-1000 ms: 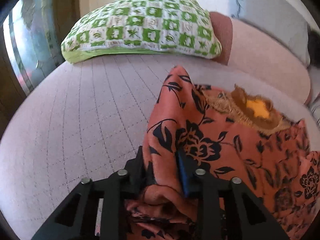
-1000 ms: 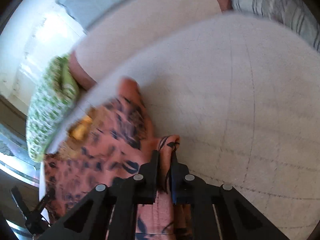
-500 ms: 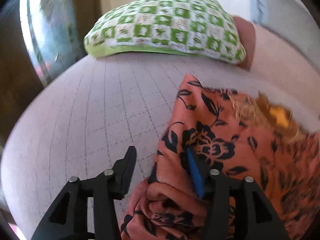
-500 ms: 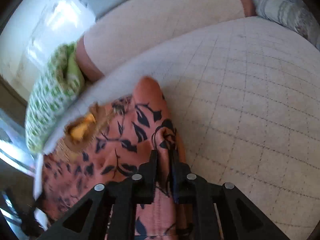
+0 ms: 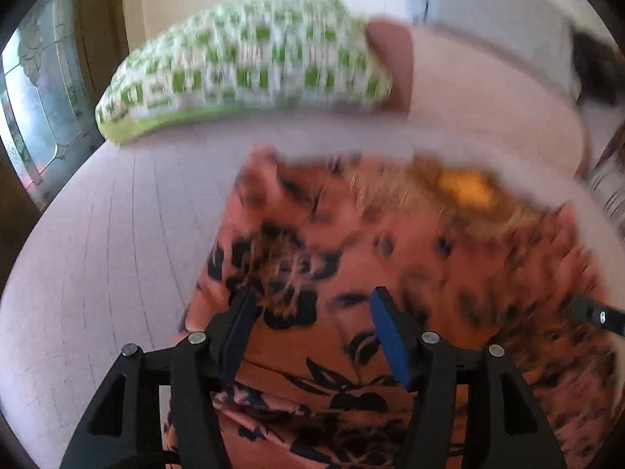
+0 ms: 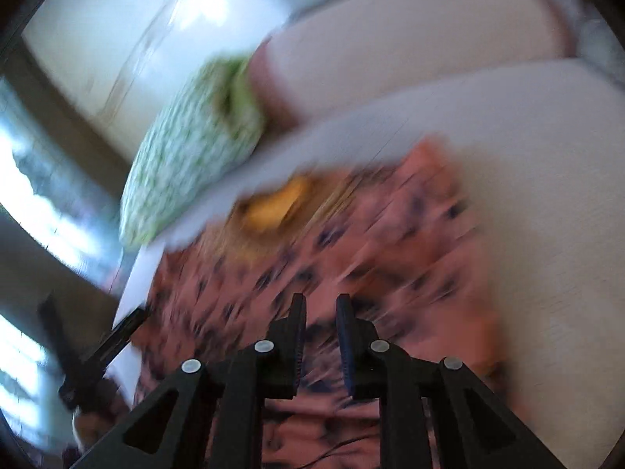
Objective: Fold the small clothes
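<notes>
My left gripper point(image 5: 312, 305) has its fingers spread wide, gripping nothing, just above the orange floral garment point(image 5: 390, 258) lying on the pale quilted cushion point(image 5: 109, 242). My right gripper point(image 6: 320, 308) shows a narrow gap; through the blur it seems released. The green checked pillow point(image 5: 250, 66) sits at the far left.

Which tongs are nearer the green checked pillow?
Left. The left tongs hover open over the garment edge facing the pillow; the right tongs sit over the side farther from it.
</notes>
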`<state>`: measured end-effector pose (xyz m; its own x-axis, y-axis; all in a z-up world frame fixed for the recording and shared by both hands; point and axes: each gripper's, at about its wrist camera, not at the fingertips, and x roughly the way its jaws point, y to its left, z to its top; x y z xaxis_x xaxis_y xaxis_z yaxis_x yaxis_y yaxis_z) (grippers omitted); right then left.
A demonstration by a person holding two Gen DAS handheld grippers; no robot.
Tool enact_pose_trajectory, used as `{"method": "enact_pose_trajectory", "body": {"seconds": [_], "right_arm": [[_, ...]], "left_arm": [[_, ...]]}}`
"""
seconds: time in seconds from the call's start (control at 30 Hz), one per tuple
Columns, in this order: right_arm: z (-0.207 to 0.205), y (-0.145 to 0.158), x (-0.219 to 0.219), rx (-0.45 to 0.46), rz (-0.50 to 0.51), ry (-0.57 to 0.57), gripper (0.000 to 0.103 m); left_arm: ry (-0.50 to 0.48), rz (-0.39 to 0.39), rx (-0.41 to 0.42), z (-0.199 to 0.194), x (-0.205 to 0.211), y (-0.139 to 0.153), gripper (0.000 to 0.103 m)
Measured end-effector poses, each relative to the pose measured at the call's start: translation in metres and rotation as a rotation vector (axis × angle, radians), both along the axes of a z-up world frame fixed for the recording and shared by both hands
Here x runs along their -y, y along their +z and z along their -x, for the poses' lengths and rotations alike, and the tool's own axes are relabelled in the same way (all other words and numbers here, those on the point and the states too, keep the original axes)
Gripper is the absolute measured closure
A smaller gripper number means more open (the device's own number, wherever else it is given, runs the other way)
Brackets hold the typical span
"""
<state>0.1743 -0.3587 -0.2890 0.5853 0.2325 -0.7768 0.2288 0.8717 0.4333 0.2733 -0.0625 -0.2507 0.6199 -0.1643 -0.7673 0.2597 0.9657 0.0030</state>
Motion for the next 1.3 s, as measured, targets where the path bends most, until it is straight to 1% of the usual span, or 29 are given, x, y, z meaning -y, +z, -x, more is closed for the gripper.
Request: {"method": "enact_pose_trajectory", "body": {"seconds": [0.07, 0.1, 0.13, 0.17, 0.23, 0.27, 0.3, 0.33, 0.37, 0.4, 0.43, 0.47, 0.53, 0.57, 0.63, 0.7, 0.77, 0.8, 0.87, 0.9, 0.93, 0.97, 1.03, 1.13, 1.2, 1.27, 1.3], "right_arm": [[-0.007, -0.020, -0.018, -0.119, 0.063, 0.083, 0.084], [-0.005, -0.018, -0.020, -0.097, 0.085, 0.086, 0.084], [-0.005, -0.014, -0.019, -0.090, 0.081, 0.086, 0.084], [-0.006, -0.009, -0.013, -0.079, 0.061, 0.068, 0.084], [-0.005, 0.003, -0.005, -0.003, 0.044, 0.016, 0.084], [-0.006, 0.006, 0.000, 0.025, 0.040, -0.011, 0.084], [-0.008, 0.006, 0.005, 0.035, 0.035, -0.034, 0.084], [-0.010, 0.003, 0.010, 0.041, 0.023, -0.056, 0.084], [-0.011, 0.000, 0.012, 0.033, 0.018, -0.060, 0.084], [-0.015, -0.007, 0.015, 0.006, 0.019, -0.065, 0.084], [-0.018, -0.017, 0.017, -0.036, 0.023, -0.072, 0.085], [-0.019, -0.020, 0.018, -0.037, 0.016, -0.074, 0.086], [-0.019, -0.019, 0.016, -0.021, 0.019, -0.074, 0.086], [-0.018, -0.014, 0.015, -0.022, 0.026, -0.071, 0.086], [-0.012, -0.006, 0.012, 0.029, 0.011, -0.059, 0.086], [-0.011, -0.001, 0.002, 0.051, -0.007, -0.034, 0.086], [-0.013, -0.003, -0.014, 0.040, -0.007, 0.018, 0.086], [-0.015, -0.007, -0.024, 0.021, 0.007, 0.046, 0.086], [-0.019, -0.020, -0.036, -0.040, 0.044, 0.080, 0.085], [-0.018, -0.023, -0.038, -0.038, 0.062, 0.078, 0.085], [-0.018, -0.022, -0.039, -0.025, 0.066, 0.077, 0.085], [-0.019, -0.021, -0.038, -0.032, 0.061, 0.079, 0.086], [-0.017, -0.016, -0.036, -0.017, 0.032, 0.069, 0.085], [-0.006, -0.006, -0.038, -0.004, 0.004, 0.082, 0.085], [-0.001, -0.005, -0.047, -0.015, 0.024, 0.116, 0.085], [-0.003, -0.017, -0.056, -0.077, 0.067, 0.133, 0.085], [-0.004, -0.021, -0.058, -0.079, 0.077, 0.132, 0.085]], "left_arm": [[0.005, -0.006, 0.005, -0.001, 0.001, 0.000, 0.041], [0.014, 0.002, 0.009, -0.001, 0.000, 0.002, 0.041], [0.024, 0.021, 0.017, -0.001, -0.002, 0.005, 0.041], [0.035, 0.072, 0.035, -0.001, -0.005, 0.009, 0.041], [0.027, 0.114, 0.051, 0.000, -0.004, 0.016, 0.041], [0.014, 0.118, 0.055, -0.003, 0.001, 0.018, 0.038], [0.000, 0.111, 0.053, -0.005, 0.006, 0.018, 0.035], [-0.006, 0.102, 0.048, -0.006, 0.010, 0.016, 0.030], [-0.014, 0.087, 0.028, -0.010, 0.015, 0.010, 0.024], [-0.020, 0.071, 0.002, -0.013, 0.017, 0.003, 0.022], [-0.026, 0.031, -0.033, -0.019, 0.021, -0.007, 0.022], [-0.035, 0.004, -0.017, -0.018, 0.025, -0.009, 0.022], [-0.042, -0.021, 0.031, -0.011, 0.030, -0.004, 0.022], [-0.054, -0.016, 0.042, -0.007, 0.032, 0.000, 0.022], [-0.058, -0.004, 0.040, -0.003, 0.033, 0.002, 0.022], [-0.041, 0.002, 0.014, 0.000, 0.033, 0.002, 0.022], [-0.037, -0.011, -0.013, 0.005, 0.034, -0.003, 0.021], [-0.044, -0.036, -0.011, 0.006, 0.037, -0.007, 0.020], [-0.077, -0.125, 0.005, 0.008, 0.048, -0.017, 0.014], [-0.079, -0.142, 0.020, 0.009, 0.049, -0.019, 0.012], [-0.071, -0.147, 0.024, 0.009, 0.050, -0.019, 0.011], [-0.066, -0.140, 0.018, 0.007, 0.049, -0.019, 0.010], [-0.064, -0.116, 0.003, 0.004, 0.046, -0.020, 0.009], [-0.063, -0.119, 0.008, 0.005, 0.046, -0.020, 0.008], [-0.063, -0.116, 0.010, 0.005, 0.045, -0.020, 0.008], [-0.065, -0.118, 0.009, 0.005, 0.046, -0.020, 0.008], [-0.065, -0.121, 0.011, 0.005, 0.047, -0.020, 0.008]]}}
